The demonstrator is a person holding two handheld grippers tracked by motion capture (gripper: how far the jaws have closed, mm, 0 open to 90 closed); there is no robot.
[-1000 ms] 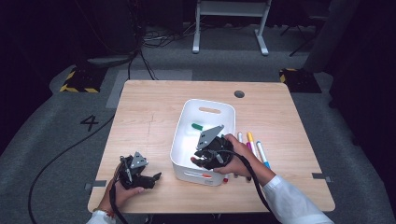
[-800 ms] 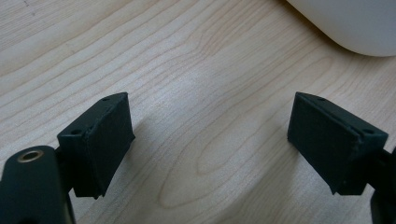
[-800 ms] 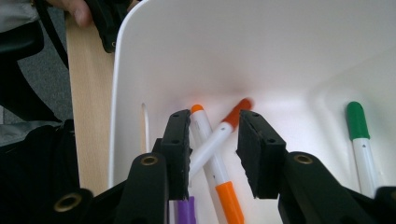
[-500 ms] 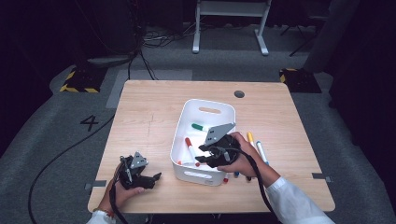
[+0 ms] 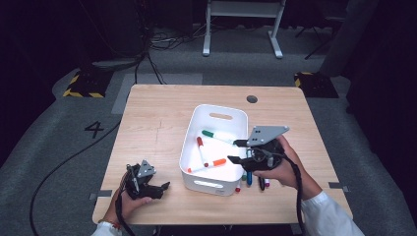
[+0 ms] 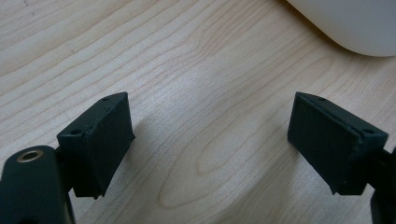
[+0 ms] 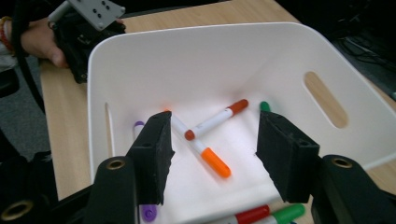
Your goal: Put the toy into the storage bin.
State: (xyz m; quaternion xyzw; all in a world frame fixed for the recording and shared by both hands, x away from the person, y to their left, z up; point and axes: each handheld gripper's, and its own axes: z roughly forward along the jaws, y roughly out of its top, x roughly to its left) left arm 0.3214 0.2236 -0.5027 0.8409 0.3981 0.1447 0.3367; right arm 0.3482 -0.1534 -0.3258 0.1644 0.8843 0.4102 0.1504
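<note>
white bin (image 5: 216, 147) sits just left of the right hand-held gripper (image 5: 237, 151), whose empty jaws have just been opening; more markers (image 5: 253, 181) wait beneath it. left hand-held gripper (image 6: 210, 144) rests wide over bare worktop (image 6: 187, 70). right gripper view: orange marker (image 7: 201, 151) lies in the bin, likely dropped.
</note>
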